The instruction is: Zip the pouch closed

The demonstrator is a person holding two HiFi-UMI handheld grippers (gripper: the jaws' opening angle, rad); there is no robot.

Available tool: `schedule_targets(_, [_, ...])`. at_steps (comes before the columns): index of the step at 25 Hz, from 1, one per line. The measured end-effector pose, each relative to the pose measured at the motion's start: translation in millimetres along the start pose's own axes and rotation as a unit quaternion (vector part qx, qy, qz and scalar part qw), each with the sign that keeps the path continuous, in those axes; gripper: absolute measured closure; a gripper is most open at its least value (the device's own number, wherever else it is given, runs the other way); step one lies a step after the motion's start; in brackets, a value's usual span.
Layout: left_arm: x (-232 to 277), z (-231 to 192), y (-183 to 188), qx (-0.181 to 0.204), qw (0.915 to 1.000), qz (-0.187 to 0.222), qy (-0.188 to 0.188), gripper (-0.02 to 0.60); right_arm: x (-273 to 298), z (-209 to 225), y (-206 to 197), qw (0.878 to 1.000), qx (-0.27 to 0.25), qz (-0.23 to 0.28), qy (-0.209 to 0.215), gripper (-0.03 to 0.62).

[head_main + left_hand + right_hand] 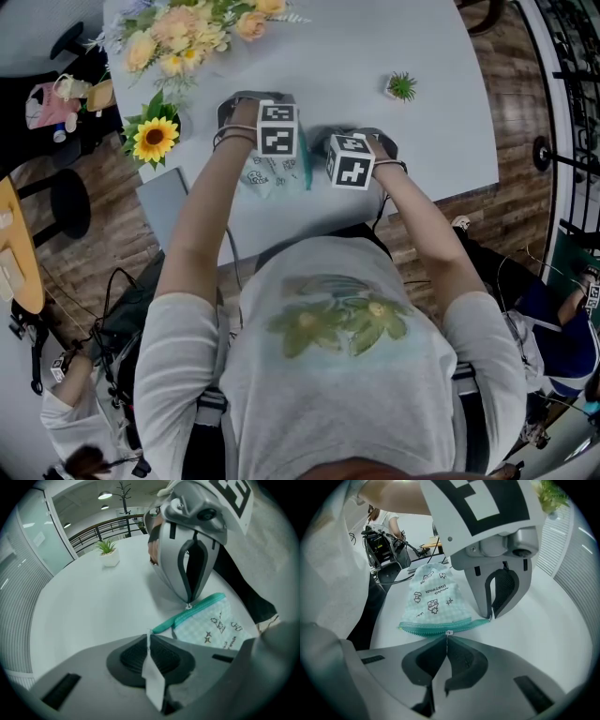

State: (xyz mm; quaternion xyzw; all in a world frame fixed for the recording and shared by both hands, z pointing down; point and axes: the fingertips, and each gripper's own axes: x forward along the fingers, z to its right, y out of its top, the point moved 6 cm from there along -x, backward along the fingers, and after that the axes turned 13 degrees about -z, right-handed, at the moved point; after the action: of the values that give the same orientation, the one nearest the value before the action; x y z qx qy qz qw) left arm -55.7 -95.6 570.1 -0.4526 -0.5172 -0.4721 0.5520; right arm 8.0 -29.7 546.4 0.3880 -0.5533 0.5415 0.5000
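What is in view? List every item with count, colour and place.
table: one, white, under everything.
pouch: one, mint check with teal zip, on the table between the claws.
potted plant: one, green in white pot, table's far right.
flowers: one bunch, peach and yellow, table's far left.
sunflower: one, yellow, by the table's left edge.
left claw: one, grey, shut on the pouch's white tab.
right claw: one, grey, shut on the zip pull.
marker cubes: two, black and white, one on each claw.
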Motion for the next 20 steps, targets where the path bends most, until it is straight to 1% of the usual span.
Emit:
schedule_targets(5, [0.0, -0.2, 0.0, -0.001, 1.0, 0.0, 0.002, 0.557, 1.5, -5.2, -0.5, 1.0, -0.008, -0.005, 0.008, 0.576])
schedule_targets(10, [-0.6, -0.3, -0.1, -0.002, 1.0, 0.001, 0.004, 0.557, 1.7, -6.8, -2.2, 1.0, 0.003, 0.0, 0.009, 0.576])
schedule_targets(16, [-0.1, -0.1, 0.3, -0.003, 1.0, 0.0, 0.005, 0.557, 0.9, -8.2, -1.3, 1.0, -0.001, -0.004, 0.013, 0.576])
schedule_targets(20, [0.0, 0.4, -0.1, -0.002, 1.0, -0.002, 0.003, 0.557, 2.0, -11.7, -1.6, 1.0, -0.005, -0.008, 0.023, 0.576])
